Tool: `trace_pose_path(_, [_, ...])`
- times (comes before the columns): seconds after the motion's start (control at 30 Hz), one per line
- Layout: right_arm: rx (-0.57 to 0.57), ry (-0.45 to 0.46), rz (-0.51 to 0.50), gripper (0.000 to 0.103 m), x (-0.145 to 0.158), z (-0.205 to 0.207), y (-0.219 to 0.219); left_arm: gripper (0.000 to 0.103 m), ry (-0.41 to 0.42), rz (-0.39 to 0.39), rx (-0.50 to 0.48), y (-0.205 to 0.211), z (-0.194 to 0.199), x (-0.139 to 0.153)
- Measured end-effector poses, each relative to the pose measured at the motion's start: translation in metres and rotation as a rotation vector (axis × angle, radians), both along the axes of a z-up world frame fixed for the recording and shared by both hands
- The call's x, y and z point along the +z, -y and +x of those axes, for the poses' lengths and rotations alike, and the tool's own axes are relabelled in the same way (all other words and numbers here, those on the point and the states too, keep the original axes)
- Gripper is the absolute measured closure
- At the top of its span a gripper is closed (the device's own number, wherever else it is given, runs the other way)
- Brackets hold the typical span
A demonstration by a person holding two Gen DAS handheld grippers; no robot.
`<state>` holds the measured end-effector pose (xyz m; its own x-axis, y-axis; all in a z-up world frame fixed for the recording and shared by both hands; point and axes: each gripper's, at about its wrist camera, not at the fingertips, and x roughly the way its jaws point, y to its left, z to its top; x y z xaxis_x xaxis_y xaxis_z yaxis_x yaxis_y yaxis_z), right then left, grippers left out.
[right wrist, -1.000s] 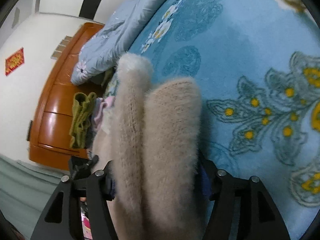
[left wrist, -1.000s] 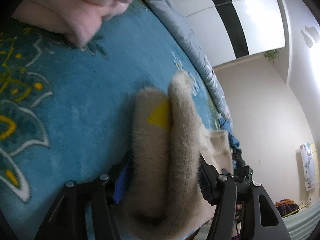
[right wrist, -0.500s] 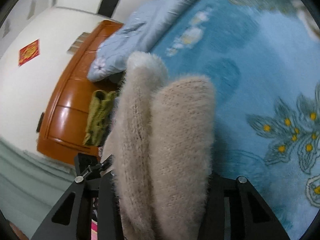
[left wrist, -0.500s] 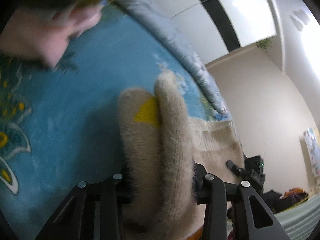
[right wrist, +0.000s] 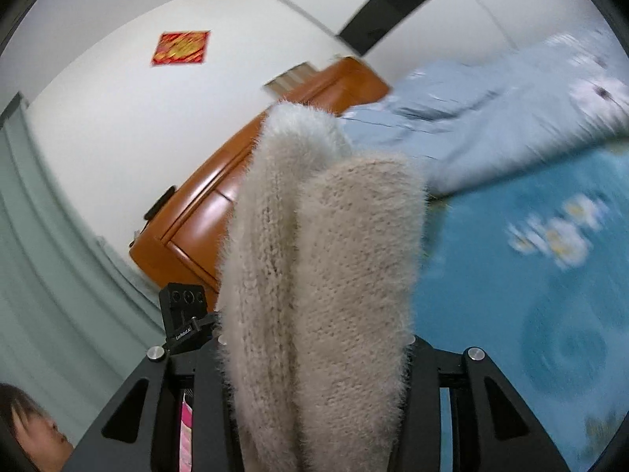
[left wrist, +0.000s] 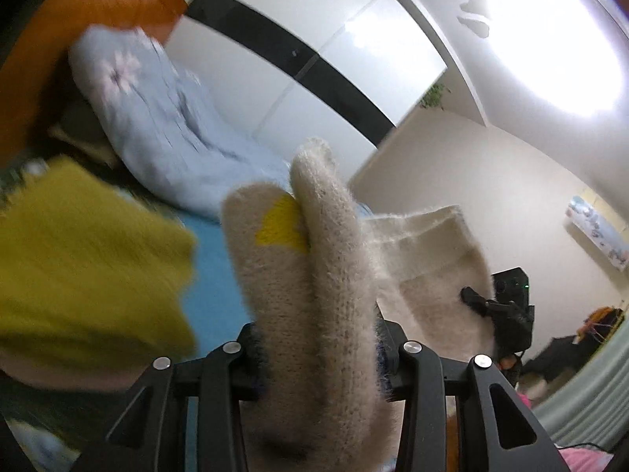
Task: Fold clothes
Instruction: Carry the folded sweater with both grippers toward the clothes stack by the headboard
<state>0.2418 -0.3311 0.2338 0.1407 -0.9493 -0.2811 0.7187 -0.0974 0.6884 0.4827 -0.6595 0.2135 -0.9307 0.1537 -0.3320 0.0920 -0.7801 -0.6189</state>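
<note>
A fuzzy cream knit sweater (left wrist: 314, 275) with a yellow patch is pinched in my left gripper (left wrist: 318, 358), which is shut on a bunched fold of it. The rest of the sweater stretches right toward my right gripper, seen as a black device at the far edge. In the right wrist view my right gripper (right wrist: 314, 354) is shut on another thick fold of the same sweater (right wrist: 322, 267). Both grippers hold it lifted above the blue floral blanket (right wrist: 530, 295).
A yellow-green knit garment (left wrist: 86, 275) lies close on the left. A pale blue duvet (left wrist: 165, 133) is heaped at the far side of the bed. An orange wooden headboard (right wrist: 220, 204) stands behind. A person's head (right wrist: 31, 428) shows at lower left.
Both grippers have lifted and tilted upward with the sweater; the views swung from the blanket toward the walls and headboard. The grips stayed shut.
</note>
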Motion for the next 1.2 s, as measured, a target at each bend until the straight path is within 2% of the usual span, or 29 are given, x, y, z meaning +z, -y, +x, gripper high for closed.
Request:
trace_pose_path(0.13, [0.069,-0.015,-0.024,0.061,0.013,0.006,0.086,0.060,0.027,-0.038,0.126,0.060,0.007,0.015])
trace_pose_path(0.27, [0.124,0.045,-0.008,0.061,-0.009,0.007,0.171,0.060,0.113,-0.119,0.232,0.111,0.005,0.015])
trace_pose_path(0.43, [0.155,0.110,-0.007,0.061,-0.049,0.003,0.220,0.059,0.108,-0.062,0.270,0.166,0.029,-0.019])
trace_pose_path(0.5, [0.150,0.136,0.006,0.061,-0.069,-0.002,0.232,0.059,0.134,-0.008,0.274,0.186,0.038,-0.041])
trace_pose_path(0.6, [0.124,0.167,0.088,0.061,-0.104,-0.010,0.242,0.059,0.228,0.049,0.295,0.194,0.033,-0.082])
trace_pose_path(0.63, [0.115,0.182,0.115,0.061,-0.116,-0.013,0.244,0.055,0.254,0.061,0.306,0.196,0.034,-0.094])
trace_pose_path(0.7, [0.095,0.233,0.147,0.059,-0.141,-0.023,0.243,0.050,0.205,0.161,0.300,0.206,0.039,-0.118])
trace_pose_path(0.8, [0.090,0.314,0.172,0.057,-0.172,-0.033,0.241,0.049,0.161,0.180,0.302,0.205,0.046,-0.127])
trace_pose_path(0.87, [0.085,0.314,0.199,0.056,-0.181,-0.032,0.244,0.046,0.157,0.149,0.305,0.200,0.047,-0.129])
trace_pose_path(1.03, [0.088,0.330,0.222,0.054,-0.191,-0.030,0.247,0.047,0.128,0.205,0.338,0.201,0.061,-0.139])
trace_pose_path(1.07, [0.087,0.315,0.225,0.054,-0.188,-0.028,0.246,0.049,0.109,0.219,0.354,0.199,0.065,-0.135])
trace_pose_path(1.2, [0.075,0.203,0.203,0.059,-0.151,-0.017,0.251,0.059,0.086,0.161,0.373,0.190,0.068,-0.115])
